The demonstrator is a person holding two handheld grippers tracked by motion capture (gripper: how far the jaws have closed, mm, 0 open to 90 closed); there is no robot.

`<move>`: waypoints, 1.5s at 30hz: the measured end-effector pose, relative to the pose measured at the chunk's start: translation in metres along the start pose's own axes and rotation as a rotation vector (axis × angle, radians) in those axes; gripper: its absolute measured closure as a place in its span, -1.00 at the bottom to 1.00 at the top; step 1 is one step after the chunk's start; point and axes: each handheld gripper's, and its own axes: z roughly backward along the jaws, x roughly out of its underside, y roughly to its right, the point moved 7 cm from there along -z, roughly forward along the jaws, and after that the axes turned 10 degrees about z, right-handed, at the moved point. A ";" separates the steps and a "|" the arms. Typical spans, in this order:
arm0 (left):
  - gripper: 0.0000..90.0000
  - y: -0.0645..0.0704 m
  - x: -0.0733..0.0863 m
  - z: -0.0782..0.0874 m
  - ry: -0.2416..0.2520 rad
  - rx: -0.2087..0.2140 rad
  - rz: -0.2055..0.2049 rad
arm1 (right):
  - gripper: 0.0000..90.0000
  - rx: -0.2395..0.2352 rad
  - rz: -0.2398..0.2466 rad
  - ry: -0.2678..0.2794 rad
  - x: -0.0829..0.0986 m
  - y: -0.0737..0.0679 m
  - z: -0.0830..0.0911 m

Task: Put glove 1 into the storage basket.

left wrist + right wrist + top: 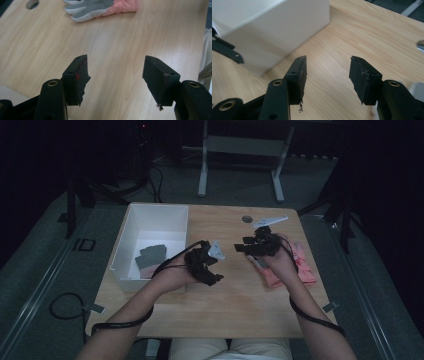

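Fingers (77, 75) of L gripper (205, 262) & R gripper (260, 244) are both gaping apart w/ nothing between, hovering over bench (235, 295) near pink glove (100, 8).

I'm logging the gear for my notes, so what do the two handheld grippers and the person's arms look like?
Both grippers, left and right, are black with two blocky jaws, frayed pads and brass-ringed screw holes. Each carries a grey three-cornered plate and trails a black cable along a bare forearm. Light trousers show below.
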 end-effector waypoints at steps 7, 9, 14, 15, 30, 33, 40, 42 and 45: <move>-0.55 0.021 0.002 -0.019 0.023 0.037 0.033 | 0.05 0.038 0.035 -0.015 0.030 0.012 0.012; -0.51 0.027 0.006 -0.025 0.014 0.062 0.012 | 0.05 0.053 0.027 -0.018 0.038 0.017 0.017; -0.66 0.037 0.020 -0.043 0.006 0.070 0.041 | 0.05 0.101 0.026 -0.027 0.057 0.033 0.028; -0.69 0.037 0.022 -0.046 0.006 0.075 0.055 | 0.05 0.113 0.027 -0.031 0.062 0.037 0.030; -0.99 0.029 0.073 -0.088 0.038 -0.020 0.210 | 0.10 0.207 0.025 -0.088 0.107 0.070 0.047; -0.99 0.024 0.081 -0.089 0.079 -0.051 0.266 | 0.15 0.221 0.035 -0.098 0.114 0.076 0.045; -0.99 0.028 0.089 -0.083 0.179 -0.105 0.313 | 0.37 0.132 0.061 -0.127 0.119 0.073 0.022; -0.99 0.029 0.091 -0.082 0.191 -0.125 0.304 | 0.44 0.123 0.056 -0.132 0.119 0.073 0.018; -0.99 0.030 0.095 -0.080 0.203 -0.150 0.325 | 0.59 0.122 0.057 -0.191 0.121 0.076 0.000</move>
